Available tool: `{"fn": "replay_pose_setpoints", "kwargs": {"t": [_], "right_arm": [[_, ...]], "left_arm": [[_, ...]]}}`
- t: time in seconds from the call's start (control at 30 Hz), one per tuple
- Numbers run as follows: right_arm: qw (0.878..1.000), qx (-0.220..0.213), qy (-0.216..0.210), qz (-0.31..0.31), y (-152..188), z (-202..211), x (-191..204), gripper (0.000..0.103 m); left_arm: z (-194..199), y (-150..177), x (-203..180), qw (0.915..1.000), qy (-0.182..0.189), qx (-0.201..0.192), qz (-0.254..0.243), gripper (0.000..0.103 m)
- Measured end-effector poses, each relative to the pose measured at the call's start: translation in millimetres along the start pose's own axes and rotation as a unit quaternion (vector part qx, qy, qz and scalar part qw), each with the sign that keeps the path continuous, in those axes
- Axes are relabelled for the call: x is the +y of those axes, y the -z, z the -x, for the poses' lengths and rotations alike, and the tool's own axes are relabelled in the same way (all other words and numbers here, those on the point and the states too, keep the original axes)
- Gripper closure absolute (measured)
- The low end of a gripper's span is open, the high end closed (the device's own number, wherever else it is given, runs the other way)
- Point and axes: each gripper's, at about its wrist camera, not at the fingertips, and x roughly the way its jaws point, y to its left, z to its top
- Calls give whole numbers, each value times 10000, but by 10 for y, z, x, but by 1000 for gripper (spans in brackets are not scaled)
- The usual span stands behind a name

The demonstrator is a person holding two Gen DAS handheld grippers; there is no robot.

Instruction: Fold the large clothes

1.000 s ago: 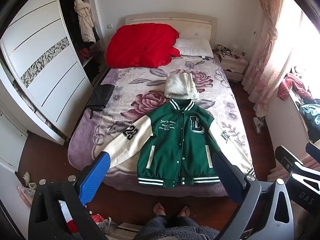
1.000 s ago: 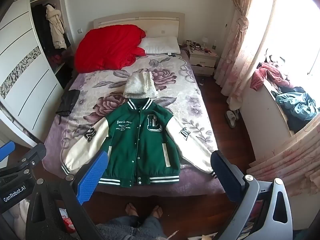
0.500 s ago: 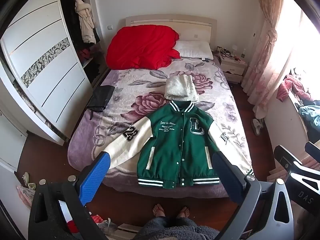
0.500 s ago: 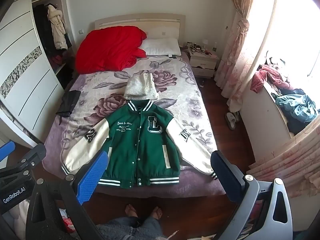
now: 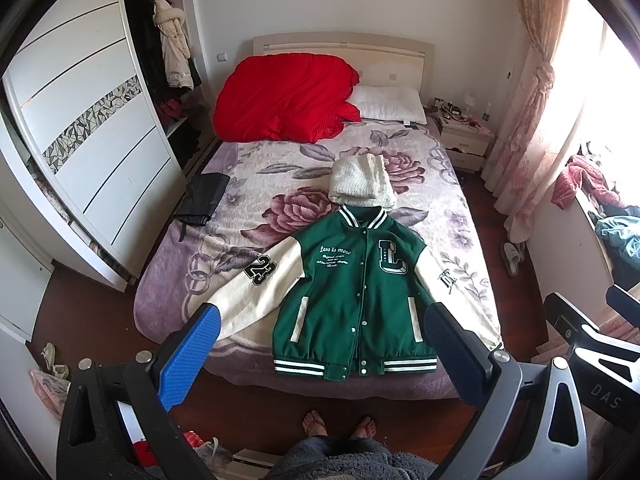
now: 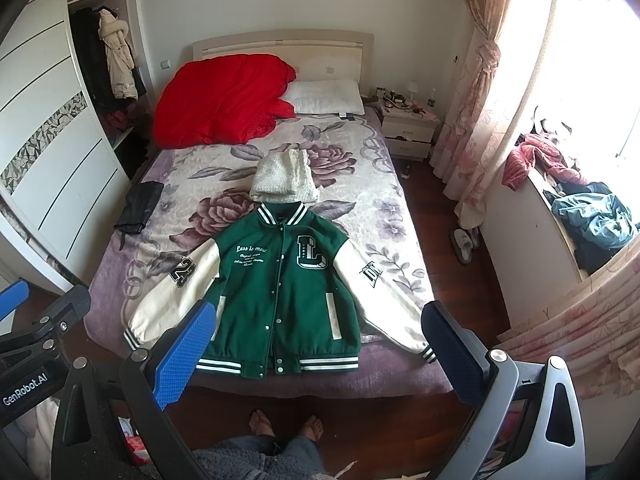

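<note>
A green varsity jacket (image 5: 356,292) with cream sleeves lies flat, face up and snapped shut, at the foot of the bed; it also shows in the right wrist view (image 6: 280,292). Both sleeves spread outward. A folded cream knit (image 5: 362,182) lies just beyond its collar, also in the right wrist view (image 6: 284,178). My left gripper (image 5: 320,332) is open and empty, held high above the bed's foot. My right gripper (image 6: 316,328) is open and empty, likewise well above the jacket.
The bed (image 5: 248,184) has a floral blanket, a red duvet (image 5: 284,96) and a pillow (image 5: 390,104) at its head. A black garment (image 5: 202,198) lies at the bed's left edge. A wardrobe (image 5: 92,128) stands left; a nightstand (image 5: 464,140) and curtains stand right. The person's bare feet (image 5: 340,428) are at the foot.
Both views have tilted up slightly, so the bed and jacket sit a little lower in frame. The jacket has not moved and both grippers stay open.
</note>
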Motion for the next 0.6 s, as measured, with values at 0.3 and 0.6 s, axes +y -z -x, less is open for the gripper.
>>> {"fn": "replay_pose_setpoints", "kwargs": {"t": [0.3,0.6], "right_arm": [[10000,-26,4,18,-196,43,34,0],[10000,-63,13,69,-326,163,60,0]], "left_arm": [[48,-32,25,10000,26,-50,45,0],[59,-2,38,9999,57,-66,53,0]]}}
